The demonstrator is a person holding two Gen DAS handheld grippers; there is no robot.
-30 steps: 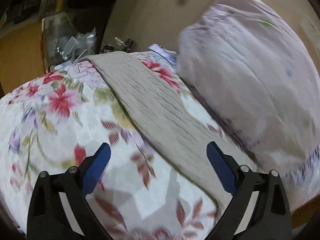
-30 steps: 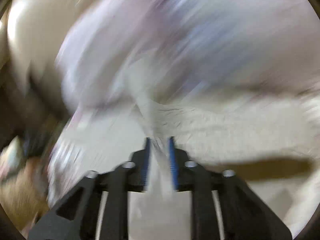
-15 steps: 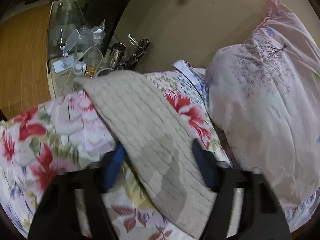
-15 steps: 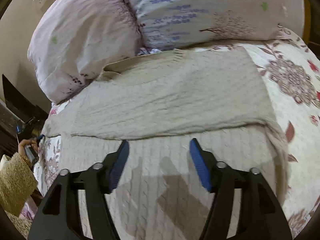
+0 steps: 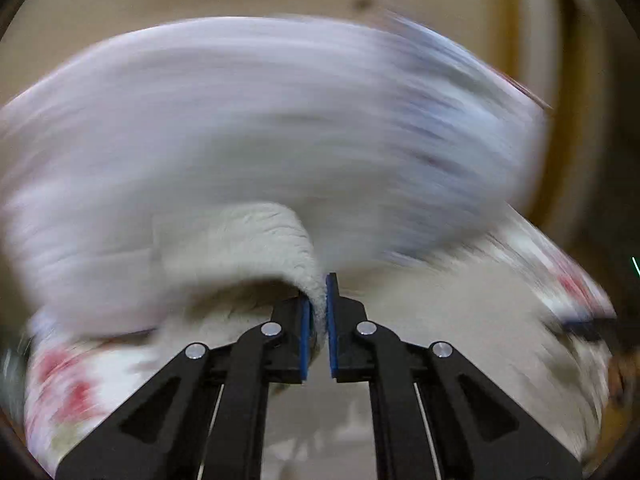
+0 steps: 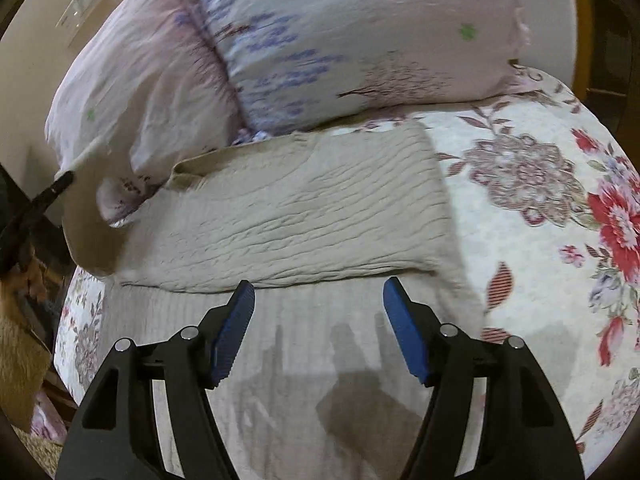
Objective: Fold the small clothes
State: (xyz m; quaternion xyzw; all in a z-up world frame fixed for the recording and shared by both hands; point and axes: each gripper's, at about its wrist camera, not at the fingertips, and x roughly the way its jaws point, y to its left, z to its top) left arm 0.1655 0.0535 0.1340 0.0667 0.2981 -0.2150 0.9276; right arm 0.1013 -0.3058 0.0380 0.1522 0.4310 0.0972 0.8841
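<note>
A beige knitted garment lies on the floral bedspread, one side folded over onto the rest. My right gripper is open and empty, hovering over the garment's near part just before the fold edge. In the blurred left wrist view my left gripper is shut on a lifted flap of the beige garment, held above the bed. In the right wrist view that raised flap shows at the far left with the left gripper's black tip.
Two pale lilac pillows lie against the wall behind the garment; they fill the blurred left wrist view. The bed's edge drops off at the left, with a brown rug below.
My left gripper has shut on the garment's edge and swung it up and across, blurring its view. My right gripper let go earlier, stays open, and has opened a little wider.
</note>
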